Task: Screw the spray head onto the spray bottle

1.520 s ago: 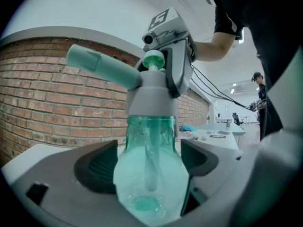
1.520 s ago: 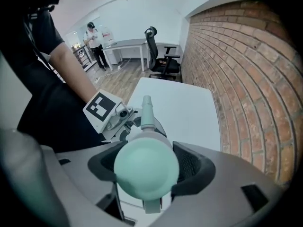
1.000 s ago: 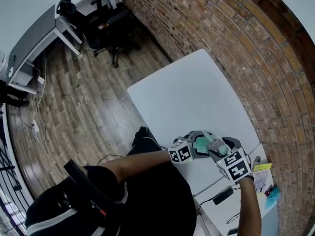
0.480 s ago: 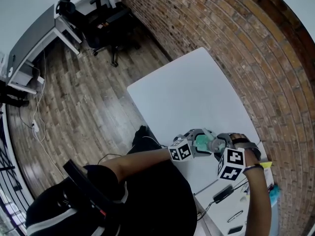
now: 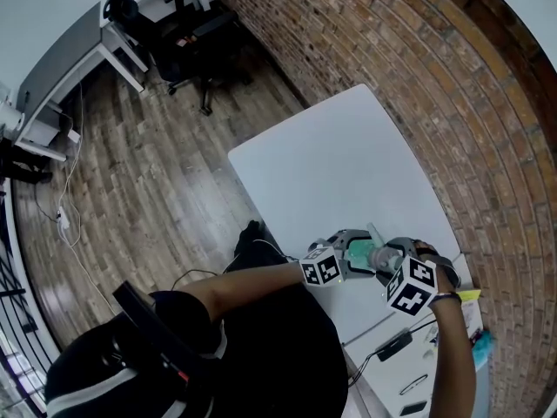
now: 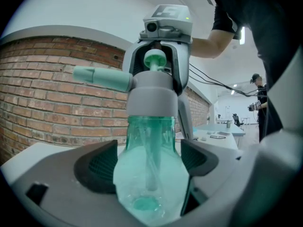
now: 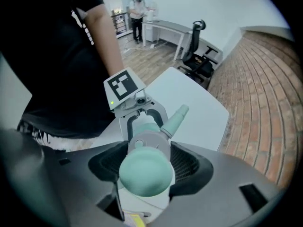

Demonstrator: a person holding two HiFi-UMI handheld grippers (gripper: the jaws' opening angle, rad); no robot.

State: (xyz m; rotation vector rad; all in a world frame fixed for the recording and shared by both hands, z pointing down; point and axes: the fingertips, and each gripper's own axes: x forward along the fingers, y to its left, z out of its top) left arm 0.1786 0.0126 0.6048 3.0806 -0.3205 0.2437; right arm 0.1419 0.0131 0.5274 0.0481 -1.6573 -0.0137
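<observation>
Spray head (image 7: pixel 144 171) btwn right gripper (image 7: pixel 148 159) jaws, atop bottle (image 6: pixel 151 174)

An office-like workspace: a bare brick wall (image 5: pixel 418 77) runs beside a white table (image 5: pixel 339 164), the floor (image 5: pixel 148 190) is wood plank, black office chairs (image 5: pixel 187 33) stand by a grey desk (image 5: pixel 70 59) with cables (image 5: pixel 63 220) trailing below, and in the right gripper view a person (image 7: pixel 137 18) stands among more desks farther off
</observation>
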